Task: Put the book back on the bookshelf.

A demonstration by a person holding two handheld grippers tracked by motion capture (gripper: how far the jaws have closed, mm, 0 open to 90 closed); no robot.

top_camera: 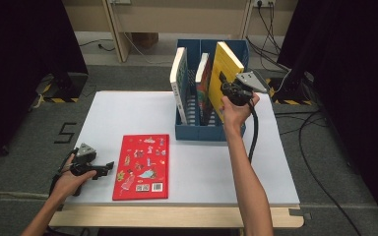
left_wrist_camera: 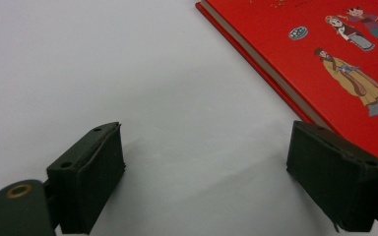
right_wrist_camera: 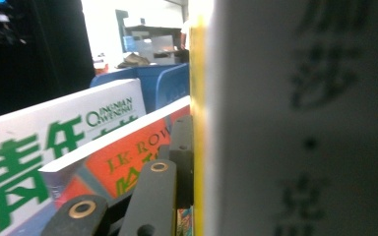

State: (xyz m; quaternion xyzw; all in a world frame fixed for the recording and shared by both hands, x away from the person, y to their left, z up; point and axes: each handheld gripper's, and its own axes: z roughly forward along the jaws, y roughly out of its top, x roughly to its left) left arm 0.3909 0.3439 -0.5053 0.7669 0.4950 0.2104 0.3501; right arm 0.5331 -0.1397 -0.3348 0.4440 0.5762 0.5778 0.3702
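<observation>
Right tongs (top_camera: 225, 82) are clamped on the yellow hardcover book (top_camera: 226, 73), upper centre of the high view. In the right gripper view one black jaw lies flat against the yellow cover and the grey printed face sits just to the right of it. The book stands tilted in the right-hand slot of the blue plastic file rack (top_camera: 202, 132), lower edge already inside as far as I can tell, top corner leaning right.

Two more books stand in the rack: a white softcover book with green lettering (top_camera: 178, 81) in the left slot and a thin orange-and-white book (top_camera: 203, 81) in the middle slot.

Left tongs (top_camera: 109, 166) are spread wide with nothing between them, resting on the white bench (top_camera: 197, 162) at lower left, just beside the flat red picture book (top_camera: 141, 167). The left gripper view has that book's corner at upper right, close by the right-hand jaw.

Step, as I read it: seating the yellow book in its slot. Next: lower until it bottoms out, let it settle against the divider, then release and back out without dragging it. After that the red book looks next; it lies flat, so an edge needs lifting first.
</observation>
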